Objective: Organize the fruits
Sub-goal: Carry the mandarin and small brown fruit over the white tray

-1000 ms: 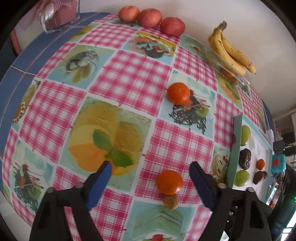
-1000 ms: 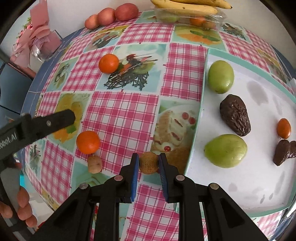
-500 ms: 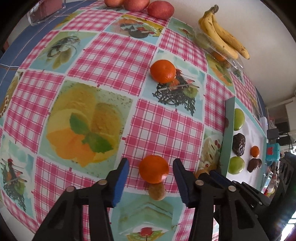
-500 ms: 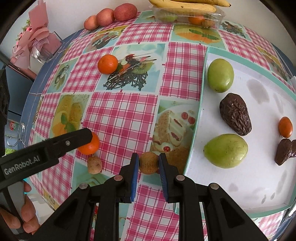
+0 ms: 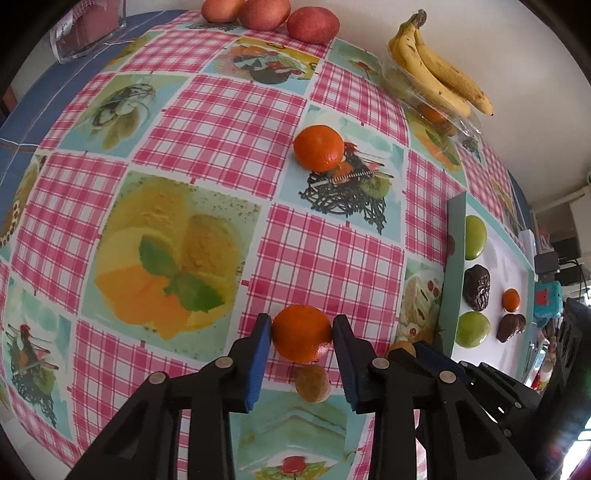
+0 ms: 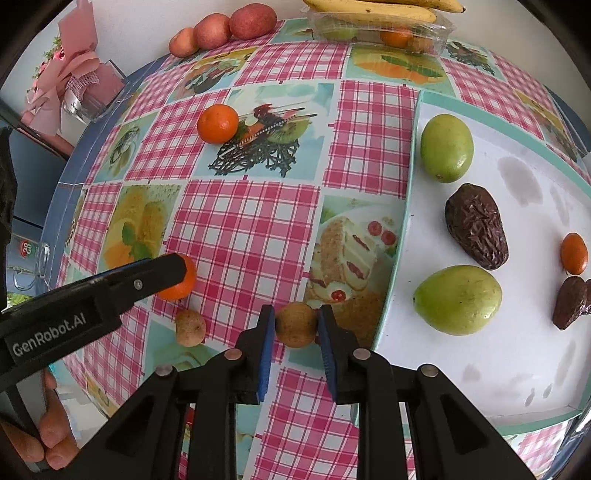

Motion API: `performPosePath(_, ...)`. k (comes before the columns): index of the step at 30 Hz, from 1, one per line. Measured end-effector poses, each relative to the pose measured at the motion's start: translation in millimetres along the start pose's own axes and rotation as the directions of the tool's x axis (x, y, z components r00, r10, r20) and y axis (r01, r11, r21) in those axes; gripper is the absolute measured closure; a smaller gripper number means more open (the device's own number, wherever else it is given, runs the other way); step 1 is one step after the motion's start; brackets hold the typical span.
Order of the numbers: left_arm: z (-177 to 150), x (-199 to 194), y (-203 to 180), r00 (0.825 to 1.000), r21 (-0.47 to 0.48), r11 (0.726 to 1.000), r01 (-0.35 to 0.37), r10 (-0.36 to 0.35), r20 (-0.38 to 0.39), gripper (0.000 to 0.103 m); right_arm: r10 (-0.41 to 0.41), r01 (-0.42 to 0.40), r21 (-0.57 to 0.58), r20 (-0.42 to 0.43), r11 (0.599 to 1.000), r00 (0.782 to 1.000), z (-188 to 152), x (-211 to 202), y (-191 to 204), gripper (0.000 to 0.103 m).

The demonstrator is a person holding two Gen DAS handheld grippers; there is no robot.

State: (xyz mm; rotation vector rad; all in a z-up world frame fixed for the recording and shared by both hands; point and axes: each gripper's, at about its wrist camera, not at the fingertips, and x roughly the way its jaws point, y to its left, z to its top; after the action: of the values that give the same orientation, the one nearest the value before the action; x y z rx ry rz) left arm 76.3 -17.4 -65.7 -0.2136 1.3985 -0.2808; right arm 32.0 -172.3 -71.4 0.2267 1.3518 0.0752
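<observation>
My left gripper (image 5: 302, 328) is shut on an orange tangerine (image 5: 302, 338) that rests on the checked tablecloth, with both blue pads pressed against its sides. A small brown round fruit (image 5: 312, 382) lies loose just in front of it. In the right wrist view my right gripper (image 6: 296, 323) is shut on another small brown fruit (image 6: 296, 326), close beside the teal rim of a white tray (image 6: 400, 258). The left gripper's finger (image 6: 147, 277) covers part of the tangerine (image 6: 186, 284) there. A second tangerine (image 6: 218, 123) sits farther back on the cloth.
The tray holds two green fruits (image 6: 447, 147), (image 6: 458, 299), dark wrinkled dates (image 6: 476, 227) and a small orange fruit (image 6: 573, 253). Bananas (image 5: 439, 77) lie on a clear plastic box at the far edge. Three reddish fruits (image 5: 269, 14) sit by the wall. A pink gift bag (image 6: 85, 85) stands far left.
The left gripper came in over the tangerine and its wide-open jaws closed onto it. The right gripper kept still, shut on the brown fruit.
</observation>
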Motion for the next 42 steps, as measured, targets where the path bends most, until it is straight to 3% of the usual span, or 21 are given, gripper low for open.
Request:
performPosePath(12,-1,-12,7,0.999,-0.027,1.000,-0.009,0.010,0.036,0.066,0.007,-0.007,-0.003,0.008,1.000,1.000,0,0,3,0.078)
performPosePath(23,1,-37,1,0.991,-0.034,0.999,0.020,-0.015,0.134,0.067,0.005,-0.015,0.063,0.152,0.998,0.988,7,-47,-15,0.078)
performPosePath(26,0,-44,-8,0.987,-0.021,1.000,0.019,-0.016,0.160,0.067,-0.051,0.035,0.086,0.191,0.996,0.980,6,-62,-24,0.078)
performPosePath(33,-11,-37,-62,0.988,0.115,0.991,0.064,-0.079,0.134,0.067,-0.170,0.116,0.230,0.232,0.966,0.958,-4,-89,-79,0.078)
performPosePath(42,-42,-20,-134,0.990,0.295,0.951,0.092,-0.118,0.073,0.067,-0.261,0.152,0.400,0.234,0.904,0.937,-28,-110,-142,0.078)
